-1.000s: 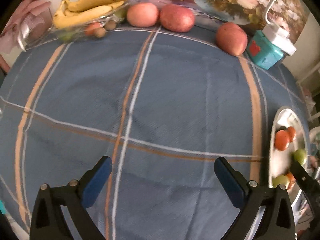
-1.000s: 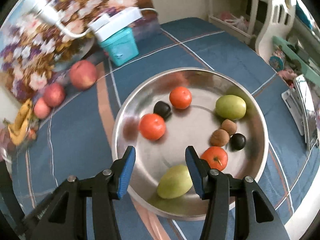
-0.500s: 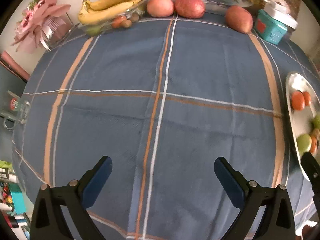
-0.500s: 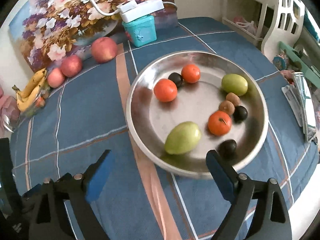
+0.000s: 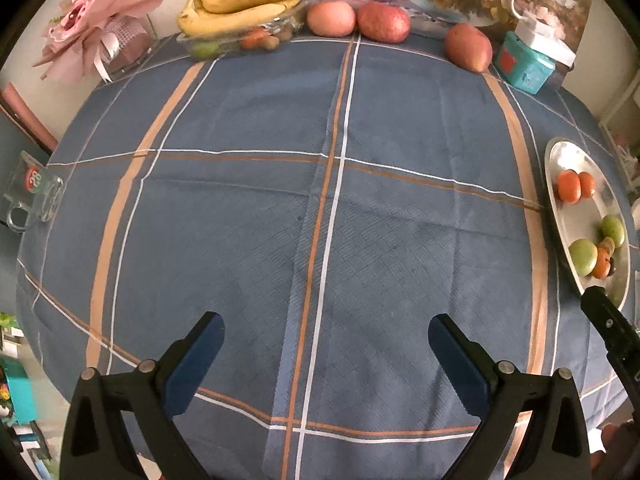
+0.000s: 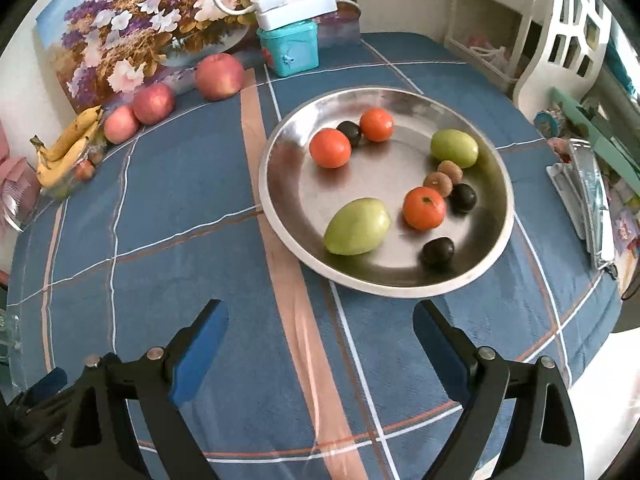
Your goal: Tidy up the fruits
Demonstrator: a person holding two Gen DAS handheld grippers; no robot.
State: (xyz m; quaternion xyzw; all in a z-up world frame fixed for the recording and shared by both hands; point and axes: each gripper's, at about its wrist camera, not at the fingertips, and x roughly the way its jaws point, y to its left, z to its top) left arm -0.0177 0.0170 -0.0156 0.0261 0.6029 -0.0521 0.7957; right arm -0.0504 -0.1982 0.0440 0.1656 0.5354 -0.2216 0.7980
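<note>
A round steel plate (image 6: 280, 152) on the blue checked tablecloth holds oranges (image 6: 330, 148), two green fruits (image 6: 357, 226), dark plums (image 6: 437, 252) and small brown kiwis (image 6: 439, 182). My right gripper (image 6: 320, 338) is open and empty, hovering short of the plate's near rim. My left gripper (image 5: 326, 350) is open and empty over the bare cloth; the plate (image 5: 560, 160) lies at its far right. Three apples (image 5: 383, 22) and a banana bunch (image 5: 240, 8) on a clear tray (image 5: 208, 44) with small fruits sit at the table's far edge.
A teal box (image 6: 290, 50) with a white power strip on top stands by a flower painting (image 6: 152, 8) at the back. A pink bouquet (image 5: 92, 28) is at the back left. A white chair (image 6: 560, 52) and cluttered shelf (image 6: 588, 196) lie beyond the right table edge.
Both grippers pulled back and up from the table. My right gripper opened wide and backed off the plate, where a third dark plum now shows. The left view widened over the cloth.
</note>
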